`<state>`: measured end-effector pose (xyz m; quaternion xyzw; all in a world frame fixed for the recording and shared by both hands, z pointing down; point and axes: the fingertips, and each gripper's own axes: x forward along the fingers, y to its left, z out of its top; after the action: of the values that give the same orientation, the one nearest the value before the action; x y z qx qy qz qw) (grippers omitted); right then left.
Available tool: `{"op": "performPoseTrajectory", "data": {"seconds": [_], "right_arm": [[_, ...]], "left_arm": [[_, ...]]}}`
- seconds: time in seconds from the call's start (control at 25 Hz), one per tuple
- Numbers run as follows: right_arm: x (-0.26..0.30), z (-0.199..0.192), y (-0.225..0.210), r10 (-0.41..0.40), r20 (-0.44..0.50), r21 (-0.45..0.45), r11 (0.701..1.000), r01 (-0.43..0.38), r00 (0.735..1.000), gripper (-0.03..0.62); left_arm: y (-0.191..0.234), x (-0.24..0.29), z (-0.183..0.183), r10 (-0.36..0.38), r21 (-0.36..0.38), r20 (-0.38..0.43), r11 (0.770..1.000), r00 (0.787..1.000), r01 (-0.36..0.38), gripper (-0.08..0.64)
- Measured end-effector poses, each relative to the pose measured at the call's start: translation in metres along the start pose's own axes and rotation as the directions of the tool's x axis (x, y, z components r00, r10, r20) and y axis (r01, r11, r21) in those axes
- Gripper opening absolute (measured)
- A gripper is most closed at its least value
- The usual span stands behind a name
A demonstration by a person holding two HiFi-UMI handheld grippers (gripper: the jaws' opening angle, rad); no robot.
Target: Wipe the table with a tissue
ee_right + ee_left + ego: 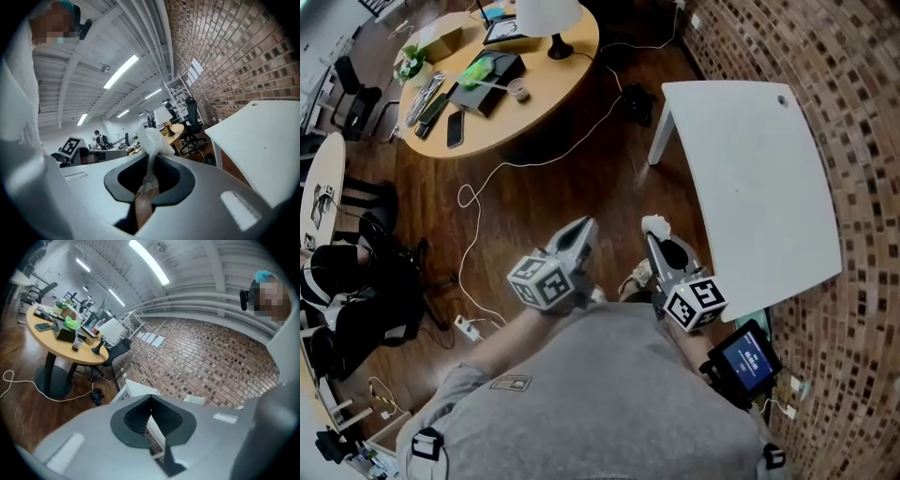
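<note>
A white tissue point(654, 225) sticks out of the tip of my right gripper point(656, 239), which is shut on it; in the right gripper view the crumpled tissue point(153, 143) rises from between the closed jaws of that gripper point(151, 164). The white table point(755, 183) stands to the right of it, apart from the tissue. In the right gripper view the table point(262, 140) lies at the right. My left gripper point(579, 234) is held beside the right one above the wooden floor, shut with nothing in it. Its jaws point(150, 406) meet in the left gripper view.
A round wooden table point(492, 70) at the back left carries a lamp point(548, 23), phones, boxes and a cup. A white cable point(525, 164) runs across the floor. A brick wall point(834, 75) borders the white table. Black chairs point(356, 281) stand at the left.
</note>
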<state>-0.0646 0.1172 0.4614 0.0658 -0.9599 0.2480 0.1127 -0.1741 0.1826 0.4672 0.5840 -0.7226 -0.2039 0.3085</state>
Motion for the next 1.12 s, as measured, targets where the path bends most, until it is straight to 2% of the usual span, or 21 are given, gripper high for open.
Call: {"op": "performPoseTrajectory", "data": {"seconds": [0.28, 0.52, 0.76, 0.92, 1.0, 1.12], "right_arm": [[-0.019, 0.041, -0.073, -0.111, 0.097, 0.023, 0.994, 0.109, 0.989, 0.051], [-0.048, 0.057, -0.126, -0.209, 0.156, 0.065, 0.977, 0.201, 0.965, 0.051], [-0.070, 0.062, -0.160, -0.331, 0.196, 0.133, 0.942, 0.309, 0.923, 0.051], [-0.070, 0.063, -0.178, -0.406, 0.200, 0.172, 0.910, 0.376, 0.892, 0.051], [-0.070, 0.066, -0.190, -0.457, 0.208, 0.194, 0.886, 0.421, 0.865, 0.051], [-0.067, 0.078, -0.210, -0.547, 0.222, 0.237, 0.833, 0.500, 0.807, 0.051]], "left_arm": [[-0.041, 0.090, -0.001, -0.111, 0.062, -0.092, 0.991, 0.989, 0.117, 0.002], [-0.083, 0.154, -0.021, -0.207, 0.098, -0.184, 0.969, 0.961, 0.228, 0.002], [-0.112, 0.198, -0.035, -0.281, 0.130, -0.297, 0.935, 0.913, 0.330, 0.002], [-0.118, 0.228, -0.040, -0.307, 0.192, -0.371, 0.898, 0.877, 0.395, 0.002], [-0.119, 0.245, -0.041, -0.327, 0.200, -0.403, 0.880, 0.855, 0.431, 0.002], [-0.119, 0.274, -0.041, -0.359, 0.195, -0.470, 0.849, 0.806, 0.492, 0.002]]}}
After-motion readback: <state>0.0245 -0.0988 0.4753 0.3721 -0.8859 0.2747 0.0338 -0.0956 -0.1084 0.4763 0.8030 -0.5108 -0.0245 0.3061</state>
